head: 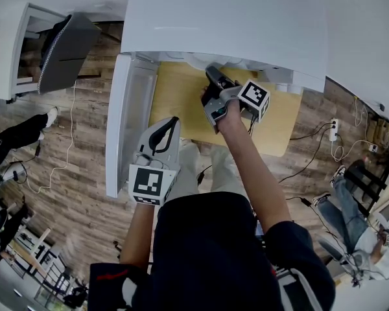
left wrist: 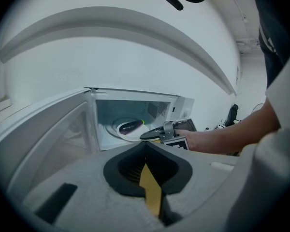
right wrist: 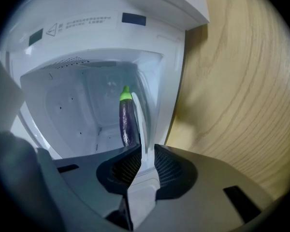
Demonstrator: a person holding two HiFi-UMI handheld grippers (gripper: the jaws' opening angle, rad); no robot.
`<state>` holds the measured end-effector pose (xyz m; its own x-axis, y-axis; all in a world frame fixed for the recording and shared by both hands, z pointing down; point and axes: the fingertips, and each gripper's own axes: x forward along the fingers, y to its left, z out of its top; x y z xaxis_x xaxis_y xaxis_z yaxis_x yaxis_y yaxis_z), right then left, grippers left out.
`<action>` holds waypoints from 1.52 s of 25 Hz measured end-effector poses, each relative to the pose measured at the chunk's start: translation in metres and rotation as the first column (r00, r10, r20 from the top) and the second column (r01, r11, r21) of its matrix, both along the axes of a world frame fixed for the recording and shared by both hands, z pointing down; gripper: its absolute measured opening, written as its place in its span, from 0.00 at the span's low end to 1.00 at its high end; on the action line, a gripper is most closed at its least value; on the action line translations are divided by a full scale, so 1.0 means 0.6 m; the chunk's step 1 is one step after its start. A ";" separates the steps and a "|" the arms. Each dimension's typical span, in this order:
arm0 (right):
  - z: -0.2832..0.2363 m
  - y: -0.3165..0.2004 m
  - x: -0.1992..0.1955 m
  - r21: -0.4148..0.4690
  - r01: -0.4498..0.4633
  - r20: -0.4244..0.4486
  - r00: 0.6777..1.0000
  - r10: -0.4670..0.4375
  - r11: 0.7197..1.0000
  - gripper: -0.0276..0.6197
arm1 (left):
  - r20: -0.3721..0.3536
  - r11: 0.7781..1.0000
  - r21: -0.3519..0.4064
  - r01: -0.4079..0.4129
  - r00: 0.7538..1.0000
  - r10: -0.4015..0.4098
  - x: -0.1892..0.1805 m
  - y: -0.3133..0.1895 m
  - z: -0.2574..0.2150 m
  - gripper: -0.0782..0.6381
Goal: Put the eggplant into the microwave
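Eggplant (right wrist: 127, 124) lies in microwave (right wrist: 87, 30); right gripper (right wrist: 144, 150) released, jaws barely parted (tips near it). Left gripper (left wrist: 145, 146) clenched, empty. Risk: withdrawal snags eggplant, dragging it out.

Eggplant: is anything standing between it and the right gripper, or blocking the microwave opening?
Nothing visible does. The door stands open, and the eggplant already lies inside the microwave, just beyond the right gripper, jaws slightly parted.
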<state>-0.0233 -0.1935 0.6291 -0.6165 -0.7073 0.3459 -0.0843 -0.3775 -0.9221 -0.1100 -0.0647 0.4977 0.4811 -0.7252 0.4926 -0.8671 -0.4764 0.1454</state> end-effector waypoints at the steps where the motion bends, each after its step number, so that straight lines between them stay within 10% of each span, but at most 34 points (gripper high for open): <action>1: 0.001 0.002 0.000 -0.003 -0.002 0.004 1.000 0.002 1.000 0.12 | 0.000 1.000 0.001 0.000 1.000 0.000 0.000 0.000 0.000 0.13; 38: 0.001 -0.015 0.000 -0.009 0.002 -0.017 1.000 -0.002 1.000 0.09 | 0.011 1.000 -0.007 0.003 1.000 -0.003 -0.002 0.002 0.006 0.13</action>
<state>-0.0230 -0.2025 0.6298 -0.6119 -0.7031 0.3623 -0.1005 -0.3852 -0.9173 -0.1112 -0.0634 0.5012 0.4733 -0.7232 0.5029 -0.8702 -0.4724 0.1396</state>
